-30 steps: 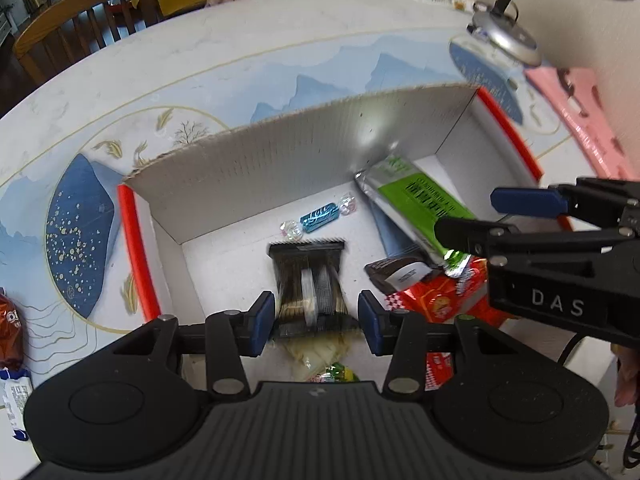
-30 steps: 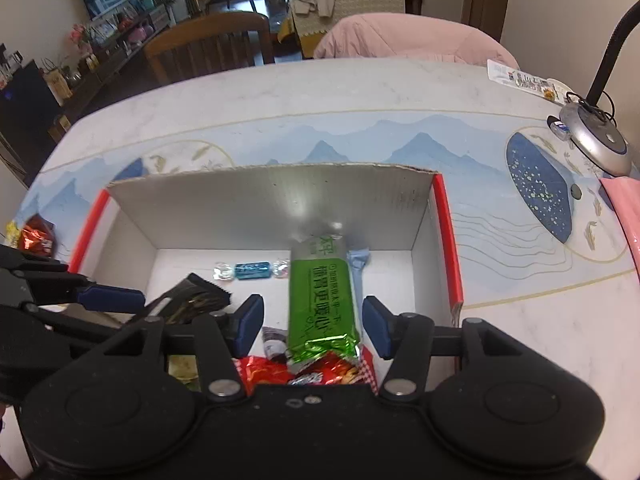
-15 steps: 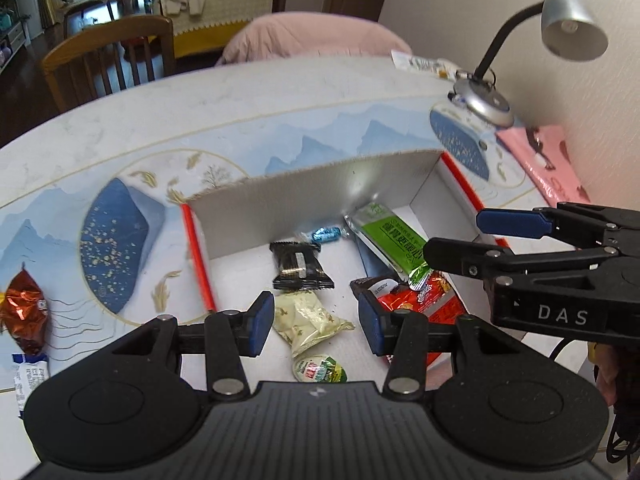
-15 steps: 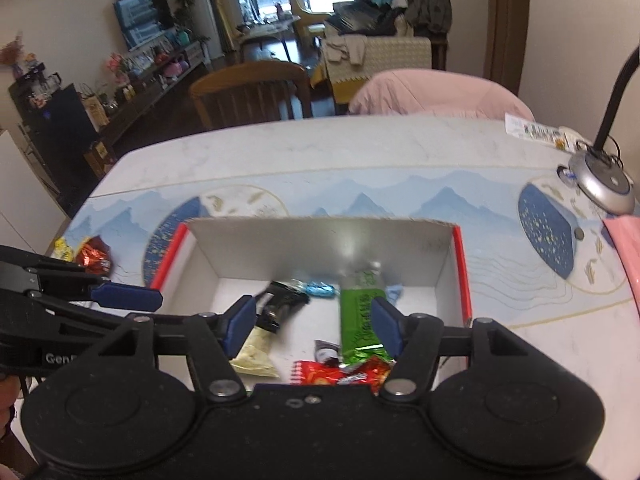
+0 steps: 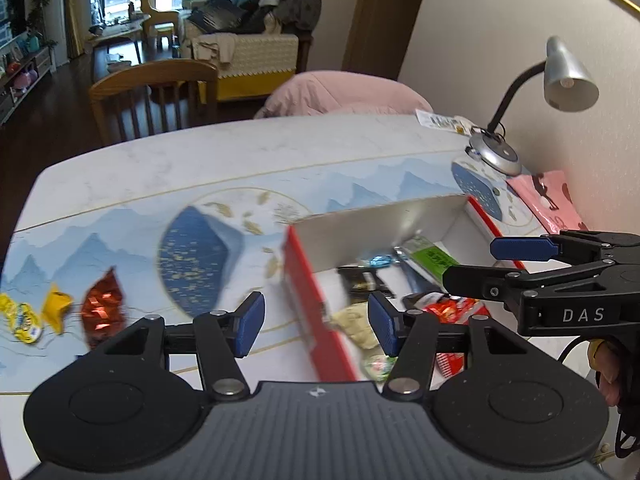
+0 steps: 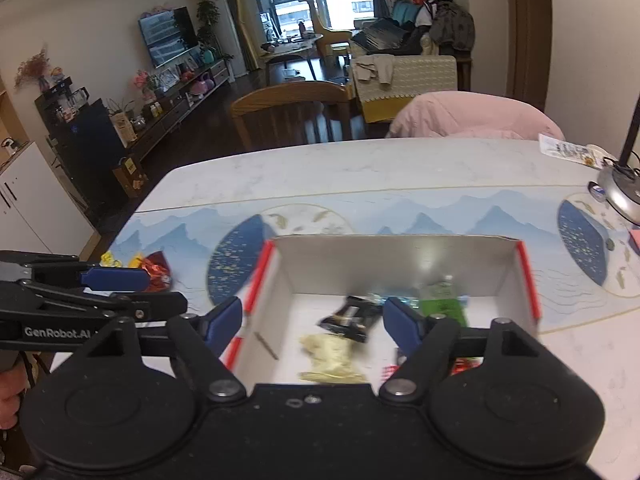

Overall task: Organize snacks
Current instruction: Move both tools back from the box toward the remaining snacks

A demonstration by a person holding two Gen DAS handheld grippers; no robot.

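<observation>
On the table (image 6: 360, 172) sits an open box (image 6: 400, 264) with red edges, white inside. Snacks in the box: black packet (image 6: 352, 318), pale yellow packet (image 6: 328, 354), green bar (image 6: 442, 300) by the far wall, small blue candy (image 5: 381, 259) near it, red packet (image 5: 454, 310) at the near right. All blurred, labels unreadable.

Left gripper (image 5: 316, 322) is above the box's left wall, jaws apart, nothing between the blue pads (image 5: 252, 322). Right gripper (image 6: 312, 322) hovers over the box's near edge, jaws spread wide, holding nothing. Each gripper shows in the other's view: right one at the right edge of the left view, over the box's right side; left one at the left edge of the right view.

Outside the box, to its left on the table mat: red foil snack (image 5: 102, 308) and yellow wrapped snacks (image 5: 24, 320), just beside each other, well apart from the box.

Lamp (image 5: 552, 92) stands at the table's far right corner. Wooden chair (image 6: 292, 116) behind the table.
</observation>
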